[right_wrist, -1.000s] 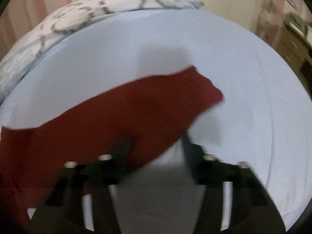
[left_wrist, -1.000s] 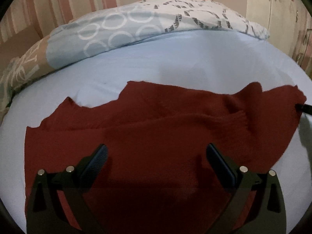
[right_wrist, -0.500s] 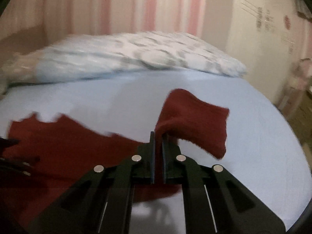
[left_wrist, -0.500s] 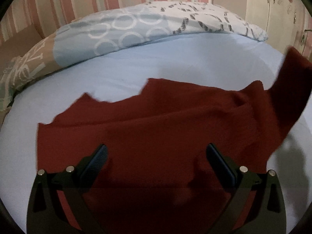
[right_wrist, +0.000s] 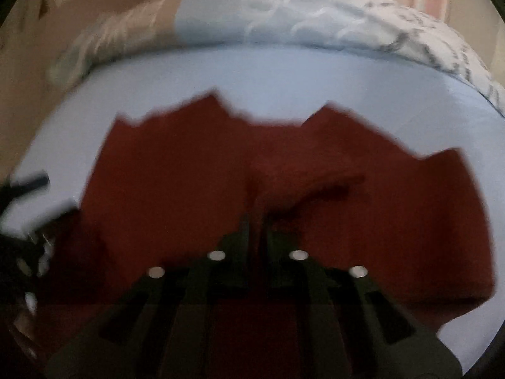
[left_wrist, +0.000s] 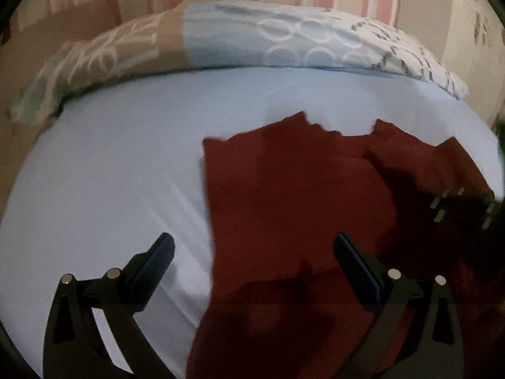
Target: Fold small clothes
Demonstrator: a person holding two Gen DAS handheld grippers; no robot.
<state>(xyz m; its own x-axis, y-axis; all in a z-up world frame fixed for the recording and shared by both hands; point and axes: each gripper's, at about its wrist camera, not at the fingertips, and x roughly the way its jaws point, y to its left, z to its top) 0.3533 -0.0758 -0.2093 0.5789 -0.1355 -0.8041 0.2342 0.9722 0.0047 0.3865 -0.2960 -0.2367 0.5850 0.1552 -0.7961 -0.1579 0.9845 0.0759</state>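
We see the dark red knit garment (left_wrist: 300, 208) lying on the light blue bed sheet (left_wrist: 110, 173), its jagged far edge well short of the patterned pillow (left_wrist: 252, 41). Our left gripper (left_wrist: 252, 262) hovers wide open, one finger (left_wrist: 154, 262) over bare sheet beyond the garment's straight left edge. Our right gripper (right_wrist: 257, 221), jaws just reopening slightly, stands nearly closed with a fold between them; whether the pads still press it we cannot tell.

A dark red knit garment (left_wrist: 284, 208) lies spread on the bed's light blue sheet (left_wrist: 110, 173), toward its right side. Its far edge is jagged, with folded layers overlapping near the middle, and a raised fold stands up there.
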